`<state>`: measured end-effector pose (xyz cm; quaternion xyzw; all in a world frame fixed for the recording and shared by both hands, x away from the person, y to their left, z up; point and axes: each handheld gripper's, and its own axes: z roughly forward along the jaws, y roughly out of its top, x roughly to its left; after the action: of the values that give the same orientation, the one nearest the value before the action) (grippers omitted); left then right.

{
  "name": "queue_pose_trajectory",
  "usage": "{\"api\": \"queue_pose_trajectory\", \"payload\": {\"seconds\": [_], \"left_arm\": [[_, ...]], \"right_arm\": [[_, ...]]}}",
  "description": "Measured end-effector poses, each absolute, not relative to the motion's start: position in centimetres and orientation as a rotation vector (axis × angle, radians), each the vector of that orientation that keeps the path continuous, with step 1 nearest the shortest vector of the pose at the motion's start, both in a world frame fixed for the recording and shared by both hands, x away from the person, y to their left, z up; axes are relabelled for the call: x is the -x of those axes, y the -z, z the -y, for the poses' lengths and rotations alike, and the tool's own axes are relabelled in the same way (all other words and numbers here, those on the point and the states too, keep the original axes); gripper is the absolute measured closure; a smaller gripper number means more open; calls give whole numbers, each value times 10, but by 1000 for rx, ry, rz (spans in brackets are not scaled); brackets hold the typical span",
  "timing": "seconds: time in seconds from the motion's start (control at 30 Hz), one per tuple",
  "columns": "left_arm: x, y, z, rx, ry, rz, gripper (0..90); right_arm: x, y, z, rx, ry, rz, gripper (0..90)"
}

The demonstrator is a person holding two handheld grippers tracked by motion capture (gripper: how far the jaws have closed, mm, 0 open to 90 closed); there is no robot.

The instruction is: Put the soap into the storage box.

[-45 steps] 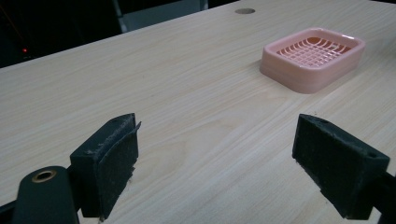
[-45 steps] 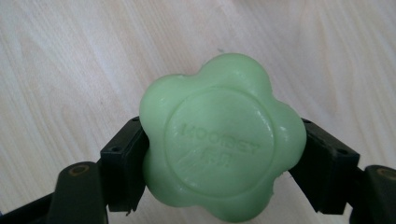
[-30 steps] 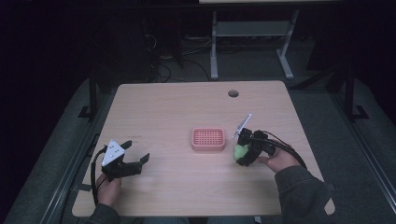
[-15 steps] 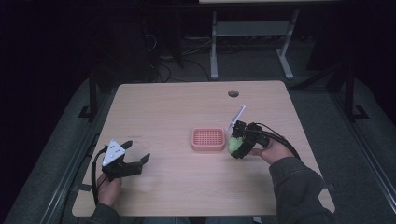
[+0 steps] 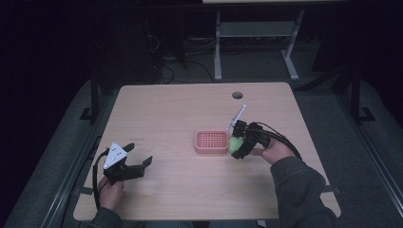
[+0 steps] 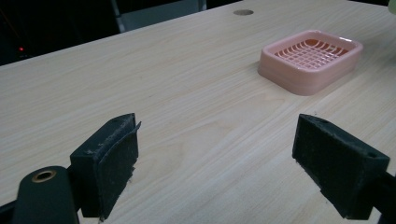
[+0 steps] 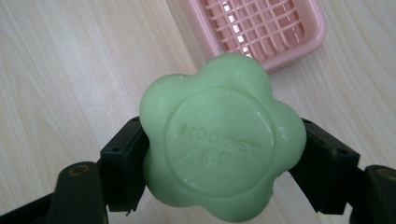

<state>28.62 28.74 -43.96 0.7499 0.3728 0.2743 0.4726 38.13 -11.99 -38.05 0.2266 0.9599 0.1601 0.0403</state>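
1. While the high view gives a pale green blob, the right gripper view reveals one flower-shaped green soap bar [image 7: 222, 140] with embossed lettering, clamped in the right gripper [image 7: 219, 163] just beside the single pink slatted plastic soap dish [image 5: 212, 141].
2. Left gripper [image 6: 217, 163] rests wide open, empty, on the light wooden table [image 5: 166, 114].

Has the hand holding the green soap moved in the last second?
Yes. The right gripper carrying the green soap has moved left, closer to the pink soap dish, and is now at its right edge.
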Motion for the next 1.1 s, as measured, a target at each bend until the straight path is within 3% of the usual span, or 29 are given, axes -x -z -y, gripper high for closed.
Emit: {"api": "queue_pose_trajectory", "payload": {"seconds": [1.1], "left_arm": [[-286, 439, -288, -1835, -671, -912, 141]], "right_arm": [[-402, 370, 96, -663, -504, -2951, 265]]}}
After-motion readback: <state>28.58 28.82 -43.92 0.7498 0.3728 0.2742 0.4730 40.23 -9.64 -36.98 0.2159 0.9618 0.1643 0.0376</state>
